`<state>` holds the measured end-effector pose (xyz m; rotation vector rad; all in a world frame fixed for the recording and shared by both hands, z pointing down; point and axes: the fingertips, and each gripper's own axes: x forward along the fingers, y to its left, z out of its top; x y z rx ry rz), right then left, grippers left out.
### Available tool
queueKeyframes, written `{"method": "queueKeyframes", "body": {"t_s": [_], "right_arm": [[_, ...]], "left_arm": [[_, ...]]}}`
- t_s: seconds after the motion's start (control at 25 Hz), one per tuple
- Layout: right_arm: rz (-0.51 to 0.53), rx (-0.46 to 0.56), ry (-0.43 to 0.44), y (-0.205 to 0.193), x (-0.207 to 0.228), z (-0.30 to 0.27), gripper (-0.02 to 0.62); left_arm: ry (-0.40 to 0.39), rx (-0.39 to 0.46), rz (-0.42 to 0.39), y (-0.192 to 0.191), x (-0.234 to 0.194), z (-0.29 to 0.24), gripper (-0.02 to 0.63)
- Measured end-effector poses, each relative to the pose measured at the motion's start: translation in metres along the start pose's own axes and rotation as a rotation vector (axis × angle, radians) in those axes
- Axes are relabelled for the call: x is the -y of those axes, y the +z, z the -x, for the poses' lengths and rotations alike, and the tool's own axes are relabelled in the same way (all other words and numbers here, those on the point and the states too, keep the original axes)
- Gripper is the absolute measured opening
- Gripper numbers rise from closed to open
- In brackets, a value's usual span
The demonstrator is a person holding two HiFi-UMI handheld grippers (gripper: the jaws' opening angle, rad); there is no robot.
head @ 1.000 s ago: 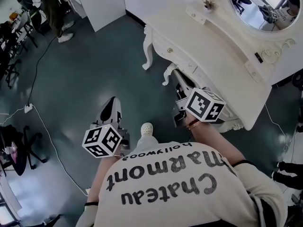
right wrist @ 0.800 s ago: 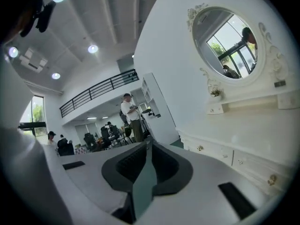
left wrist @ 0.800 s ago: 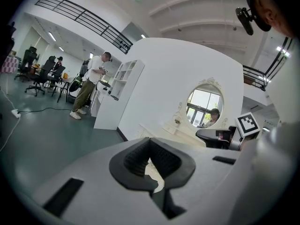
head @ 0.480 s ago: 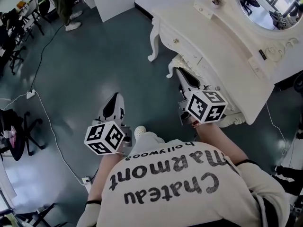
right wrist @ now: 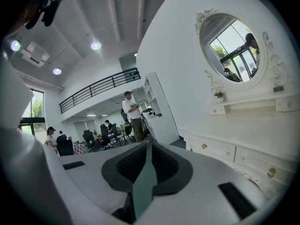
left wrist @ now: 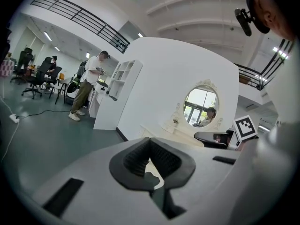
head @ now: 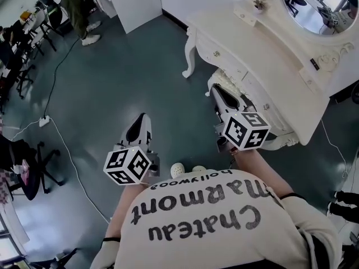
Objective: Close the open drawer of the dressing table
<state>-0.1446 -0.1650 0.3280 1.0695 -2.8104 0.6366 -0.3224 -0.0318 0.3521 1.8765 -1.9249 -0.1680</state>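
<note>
While the right tool (head: 217, 91) flanks the dressing table (head: 269, 55), floor (head: 129, 77) lies open.

I count two tools, the left tool (head: 141, 122) at 8 o'clock and the right tool (head: 217, 92) at 3 o'clock, with one marker cube (head: 128, 165) on each. There is one white desk (head: 263, 55) at 1 to 2 o'clock, bearing one round mirror (head: 317, 4) and one small potted plant (head: 258, 3). One white cabinet (head: 140, 1) stands at 12, one person (head: 76, 7) at 11, one power strip (head: 44, 121) lies at 9, and two shoe toes (head: 177, 168) show at 6.
</note>
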Motion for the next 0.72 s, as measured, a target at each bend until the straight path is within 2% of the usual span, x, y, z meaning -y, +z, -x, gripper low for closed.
{"method": "queueKeyframes", "body": {"t_s": [0.32, 0.72], "right_arm": [[-0.003, 0.001, -0.035, 0.000, -0.001, -0.008, 0.055], [-0.012, -0.006, -0.053, 0.002, 0.011, -0.013, 0.055]], "left_arm": [[-0.011, 0.001, 0.020, 0.009, -0.018, -0.009, 0.008], [-0.018, -0.002, 0.021, 0.010, -0.017, -0.023, 0.008]]}}
